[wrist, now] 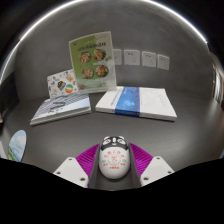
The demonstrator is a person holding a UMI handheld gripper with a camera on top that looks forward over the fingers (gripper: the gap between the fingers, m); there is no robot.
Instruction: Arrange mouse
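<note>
A white computer mouse [113, 160] with red printed marks and a dark front end sits between my gripper's [113, 163] two fingers. The magenta pads [88, 157] press against both of its sides, so the gripper is shut on it. The mouse is held above a grey table surface [60, 135]. The underside of the mouse is hidden.
Beyond the fingers a white and blue book [137, 101] lies flat on the table. To its left lies another flat booklet [60, 108]. Behind them a green picture booklet [91, 57] and a smaller one [62, 84] stand upright. Paper sheets [140, 59] hang on the wall.
</note>
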